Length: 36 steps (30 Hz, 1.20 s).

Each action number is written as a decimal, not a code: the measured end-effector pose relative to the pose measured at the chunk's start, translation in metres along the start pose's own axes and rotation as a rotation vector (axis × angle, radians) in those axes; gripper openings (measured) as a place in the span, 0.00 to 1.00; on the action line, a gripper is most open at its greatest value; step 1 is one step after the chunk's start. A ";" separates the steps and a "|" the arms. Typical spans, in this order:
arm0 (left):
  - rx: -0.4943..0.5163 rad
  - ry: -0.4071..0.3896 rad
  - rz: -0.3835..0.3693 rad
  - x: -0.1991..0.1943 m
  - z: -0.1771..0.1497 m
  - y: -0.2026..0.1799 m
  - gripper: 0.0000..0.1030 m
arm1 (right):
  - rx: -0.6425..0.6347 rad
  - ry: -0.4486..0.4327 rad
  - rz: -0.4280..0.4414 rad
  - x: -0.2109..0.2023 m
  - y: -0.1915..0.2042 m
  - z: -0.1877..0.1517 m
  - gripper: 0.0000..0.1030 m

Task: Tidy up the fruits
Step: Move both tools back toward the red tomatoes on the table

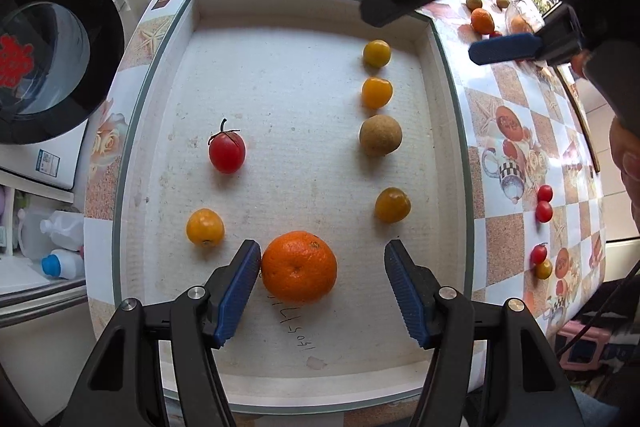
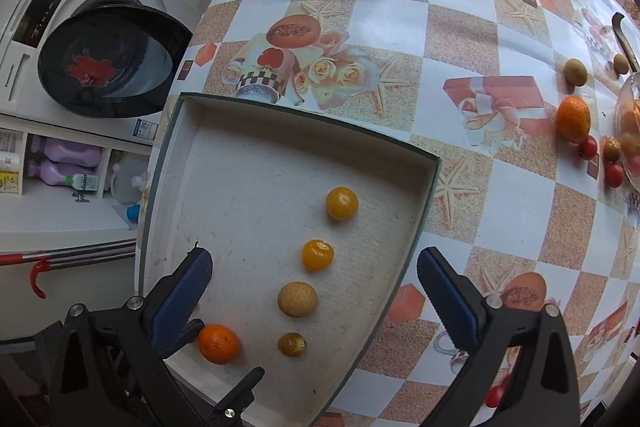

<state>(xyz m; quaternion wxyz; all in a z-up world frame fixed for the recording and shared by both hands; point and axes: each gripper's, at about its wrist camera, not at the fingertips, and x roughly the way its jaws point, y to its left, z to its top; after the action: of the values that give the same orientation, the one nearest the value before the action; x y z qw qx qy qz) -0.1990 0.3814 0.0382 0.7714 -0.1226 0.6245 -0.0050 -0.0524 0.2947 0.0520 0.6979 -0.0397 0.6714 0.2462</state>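
Mandarin sat between the spread-open left gripper fingers, touching one pad, likely just set in tray w/ sorted fruit; right gripper hovered open, empty.

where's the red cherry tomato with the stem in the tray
In the left wrist view the red cherry tomato lies on the tray floor's left half, just beyond the yellow tomato and apart from the right-hand column.
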 end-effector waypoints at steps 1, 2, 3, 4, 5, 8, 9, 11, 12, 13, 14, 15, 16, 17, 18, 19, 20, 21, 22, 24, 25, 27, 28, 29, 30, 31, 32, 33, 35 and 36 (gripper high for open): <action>-0.022 -0.008 -0.019 -0.003 0.000 0.003 0.64 | 0.009 -0.008 -0.002 -0.005 -0.003 -0.003 0.99; -0.042 -0.014 -0.037 -0.006 0.000 0.005 0.64 | 0.019 -0.017 -0.004 -0.010 -0.008 -0.006 0.99; -0.057 -0.016 -0.053 -0.008 0.000 0.007 0.64 | 0.030 -0.025 -0.004 -0.015 -0.012 -0.009 0.99; -0.066 -0.009 -0.062 -0.010 -0.001 0.007 0.64 | 0.041 -0.032 -0.002 -0.020 -0.016 -0.013 0.99; -0.068 0.000 -0.064 -0.011 -0.001 0.007 0.64 | 0.050 -0.038 -0.003 -0.024 -0.020 -0.017 1.00; -0.039 0.009 -0.013 -0.018 -0.002 0.001 0.64 | 0.075 -0.055 -0.008 -0.036 -0.035 -0.030 1.00; -0.026 0.019 -0.003 -0.019 0.000 -0.002 0.64 | 0.082 -0.053 -0.009 -0.039 -0.040 -0.034 1.00; -0.001 0.032 0.004 -0.019 0.002 -0.007 0.64 | 0.098 -0.046 -0.009 -0.043 -0.049 -0.044 1.00; 0.012 0.037 0.011 -0.020 0.004 -0.009 0.64 | 0.106 -0.044 -0.013 -0.047 -0.055 -0.051 1.00; 0.027 0.049 0.009 -0.019 0.005 -0.012 0.64 | 0.111 -0.045 -0.021 -0.050 -0.060 -0.056 1.00; 0.041 0.067 -0.006 -0.018 0.006 -0.014 0.64 | 0.117 -0.047 -0.033 -0.054 -0.066 -0.063 1.00; 0.048 0.080 -0.005 -0.016 0.007 -0.017 0.64 | 0.123 -0.050 -0.046 -0.057 -0.071 -0.069 1.00; 0.053 0.082 0.004 -0.016 0.008 -0.020 0.64 | 0.132 -0.051 -0.056 -0.059 -0.076 -0.076 1.00; 0.061 0.082 0.005 -0.016 0.009 -0.024 0.64 | 0.146 -0.050 -0.064 -0.063 -0.084 -0.084 1.00; 0.066 0.086 -0.004 -0.015 0.010 -0.030 0.64 | 0.162 -0.047 -0.071 -0.064 -0.090 -0.091 1.00; 0.067 0.091 -0.016 -0.016 0.012 -0.033 0.64 | 0.182 -0.043 -0.078 -0.066 -0.099 -0.098 1.00; 0.065 0.094 -0.030 -0.015 0.014 -0.037 0.64 | 0.202 -0.038 -0.086 -0.067 -0.107 -0.106 1.00; 0.068 0.096 -0.045 -0.015 0.016 -0.040 0.64 | 0.224 -0.036 -0.096 -0.069 -0.115 -0.113 1.00; 0.077 0.098 -0.056 -0.016 0.018 -0.045 0.64 | 0.248 -0.036 -0.105 -0.071 -0.123 -0.120 1.00; 0.109 0.108 -0.058 -0.017 0.022 -0.057 0.64 | 0.295 -0.031 -0.122 -0.074 -0.139 -0.135 1.00; 0.127 0.111 -0.056 -0.018 0.024 -0.063 0.64 | 0.320 -0.028 -0.127 -0.075 -0.147 -0.142 1.00; 0.159 0.105 -0.033 -0.020 0.027 -0.074 0.64 | 0.365 -0.024 -0.129 -0.078 -0.162 -0.155 1.00; 0.177 0.099 -0.024 -0.021 0.029 -0.080 0.64 | 0.382 -0.023 -0.135 -0.079 -0.169 -0.161 1.00; 0.193 0.096 -0.014 -0.022 0.030 -0.085 0.64 | 0.396 -0.023 -0.142 -0.081 -0.175 -0.168 1.00; 0.208 0.097 -0.004 -0.022 0.031 -0.090 0.64 | 0.408 -0.022 -0.148 -0.082 -0.180 -0.175 1.00; 0.222 0.102 0.002 -0.021 0.031 -0.094 0.64 | 0.422 -0.017 -0.153 -0.081 -0.186 -0.181 1.00; 0.238 0.107 0.003 -0.020 0.032 -0.097 0.64 | 0.437 -0.010 -0.156 -0.080 -0.190 -0.187 1.00; 0.254 0.109 0.005 -0.020 0.032 -0.101 0.64 | 0.451 -0.001 -0.154 -0.079 -0.194 -0.193 1.00; 0.288 0.115 0.008 -0.017 0.033 -0.113 0.64 | 0.470 0.020 -0.150 -0.074 -0.200 -0.203 1.00; 0.306 0.117 0.007 -0.015 0.033 -0.119 0.64 | 0.475 0.030 -0.149 -0.071 -0.200 -0.207 1.00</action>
<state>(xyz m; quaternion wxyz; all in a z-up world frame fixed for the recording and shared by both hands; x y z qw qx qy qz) -0.1528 0.2745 0.0818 0.7433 -0.0012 0.6608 -0.1044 -0.1614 0.0186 0.0451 0.6937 0.0725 0.7160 0.0289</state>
